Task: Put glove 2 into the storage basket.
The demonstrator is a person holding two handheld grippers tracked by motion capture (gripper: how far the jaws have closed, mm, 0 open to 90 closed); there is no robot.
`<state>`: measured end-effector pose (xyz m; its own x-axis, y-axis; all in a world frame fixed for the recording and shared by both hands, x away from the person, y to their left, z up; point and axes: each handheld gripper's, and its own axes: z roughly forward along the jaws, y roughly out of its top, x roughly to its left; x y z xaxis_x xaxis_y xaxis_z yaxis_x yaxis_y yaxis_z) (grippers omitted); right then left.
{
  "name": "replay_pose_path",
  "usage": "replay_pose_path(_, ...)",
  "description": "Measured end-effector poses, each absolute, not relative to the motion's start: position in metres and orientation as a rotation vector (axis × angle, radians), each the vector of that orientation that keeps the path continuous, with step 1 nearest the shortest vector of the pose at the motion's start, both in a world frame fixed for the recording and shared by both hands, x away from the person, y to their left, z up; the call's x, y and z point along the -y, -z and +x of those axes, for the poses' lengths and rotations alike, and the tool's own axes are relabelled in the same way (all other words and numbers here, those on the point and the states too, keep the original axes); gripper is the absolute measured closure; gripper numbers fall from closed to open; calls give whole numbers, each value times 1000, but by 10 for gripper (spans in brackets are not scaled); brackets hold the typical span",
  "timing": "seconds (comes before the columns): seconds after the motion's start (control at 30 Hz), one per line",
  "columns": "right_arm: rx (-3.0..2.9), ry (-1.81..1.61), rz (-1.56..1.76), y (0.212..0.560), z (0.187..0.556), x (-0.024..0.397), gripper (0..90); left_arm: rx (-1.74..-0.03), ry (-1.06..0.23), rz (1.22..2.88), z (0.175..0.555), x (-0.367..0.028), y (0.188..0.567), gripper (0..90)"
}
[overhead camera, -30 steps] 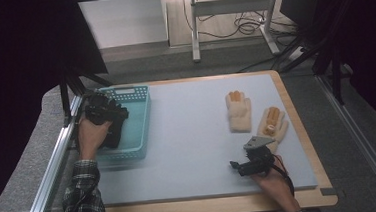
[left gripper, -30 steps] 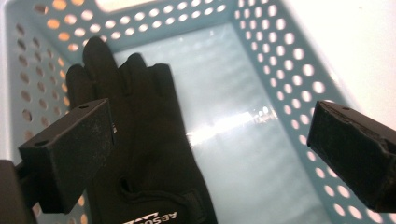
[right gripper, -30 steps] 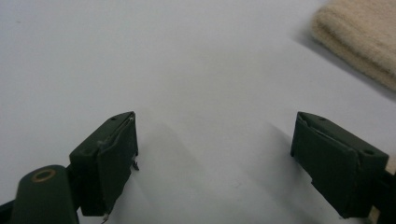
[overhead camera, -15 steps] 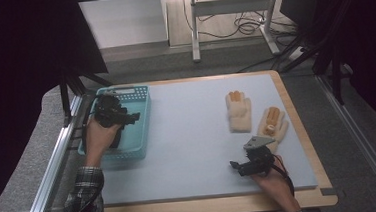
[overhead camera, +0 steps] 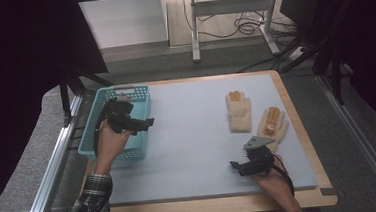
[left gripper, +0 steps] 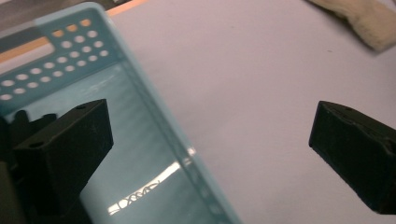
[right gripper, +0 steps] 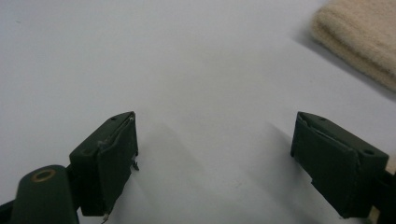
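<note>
From above, my left gripper (overhead camera: pixel 144 123) hovers open over the basket's (overhead camera: pixel 90 138) right rim; my right gripper (overhead camera: pixel 240 166) rests open near the gloves (overhead camera: pixel 240 113).

Left gripper view: jaws wide, straddling the basket wall (left gripper: pixel 154 112).

Right gripper view: jaws apart, a glove (right gripper: pixel 359 39) far right.

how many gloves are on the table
2. One glove lies flat at the right middle of the mat; the other glove lies just right of it, nearer the table's right edge. None is in the basket.
</note>
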<state>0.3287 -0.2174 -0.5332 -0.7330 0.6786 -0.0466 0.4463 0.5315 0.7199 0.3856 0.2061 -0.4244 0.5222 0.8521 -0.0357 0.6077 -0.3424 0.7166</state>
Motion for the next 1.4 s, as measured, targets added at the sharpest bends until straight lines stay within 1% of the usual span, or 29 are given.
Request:
replay_pose_path(0.47,-2453,-1017,933,533,329,217,144,-1043,-378,2067,355,-162,438,2)
replay_pose_path(0.53,-2454,-1017,936,533,329,217,144,-1018,-356,2057,349,-152,443,3)
replay_pose_path(0.8,-2453,-1017,935,533,329,217,144,-961,-335,2063,333,-132,459,6)
replay_pose_path(1.1,-2453,-1021,938,533,329,218,147,-912,-375,2121,312,-111,482,8)
replay_pose_path(1.4,-2455,-1019,939,533,329,218,147,-920,-408,2163,300,-108,510,9)
